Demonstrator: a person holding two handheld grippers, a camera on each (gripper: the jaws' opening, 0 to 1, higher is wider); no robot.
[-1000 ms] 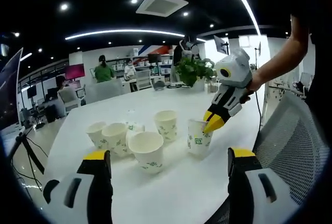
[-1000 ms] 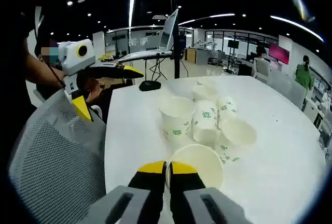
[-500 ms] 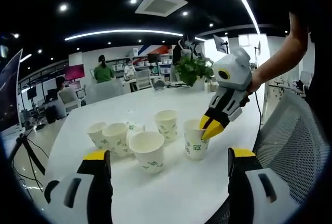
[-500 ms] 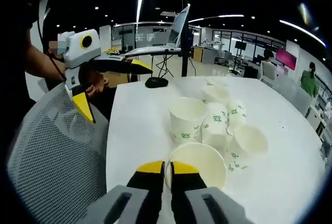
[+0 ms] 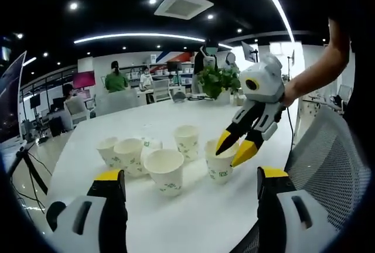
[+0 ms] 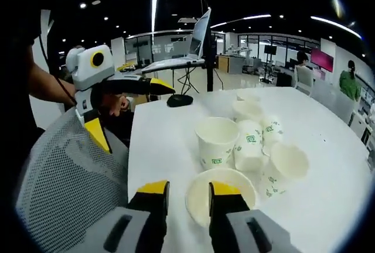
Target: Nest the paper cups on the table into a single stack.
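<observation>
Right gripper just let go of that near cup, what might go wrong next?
1. The right gripper stands open, one jaw inside the near paper cup; lifting out carelessly may tip it.
2. The other paper cups crowd together, one lying tilted; a sideways nudge might topple several.

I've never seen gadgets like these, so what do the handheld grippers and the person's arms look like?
Each gripper is a pale grey-white body with black jaws tipped yellow: right gripper, left gripper. The left gripper carries a yellow ring around its lens. A dark sleeve covers the person's upper arm.
</observation>
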